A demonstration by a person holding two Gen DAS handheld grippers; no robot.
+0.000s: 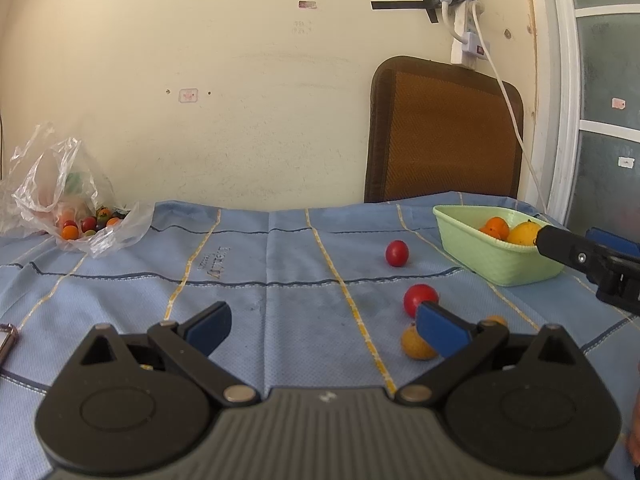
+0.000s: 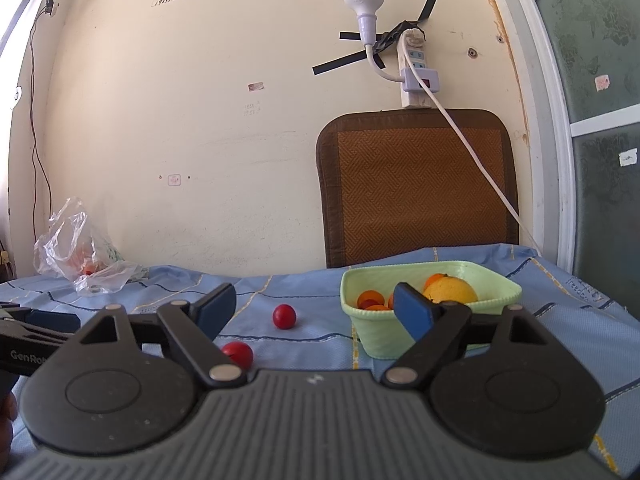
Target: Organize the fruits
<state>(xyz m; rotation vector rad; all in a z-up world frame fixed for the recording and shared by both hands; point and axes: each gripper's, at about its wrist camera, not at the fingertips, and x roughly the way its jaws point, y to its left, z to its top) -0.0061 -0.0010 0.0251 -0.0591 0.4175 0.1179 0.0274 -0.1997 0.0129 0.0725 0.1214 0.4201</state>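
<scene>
My left gripper (image 1: 322, 320) stands open just above the blue tablecloth (image 1: 260, 304) with nothing between its fingers. Two red tomatoes (image 1: 397, 253) (image 1: 420, 299) lie to the right of centre. A small yellow-orange fruit (image 1: 414, 345) sits by the right fingertip, and another orange one (image 1: 497, 320) is partly hidden behind it. The green basket (image 1: 480, 256) at far right holds an orange (image 1: 496, 226) and a yellow fruit (image 1: 524, 233). My right gripper (image 2: 314, 306) is open and empty, facing the basket (image 2: 376, 336) and both tomatoes (image 2: 284, 316) (image 2: 238, 354).
A clear plastic bag (image 1: 60, 200) with several small tomatoes lies at the far left against the wall. A brown-matted chair back (image 1: 440, 132) stands behind the table, with a white cable (image 1: 516, 128) hanging across it. A metal-edged object (image 1: 6, 340) pokes in at the left edge.
</scene>
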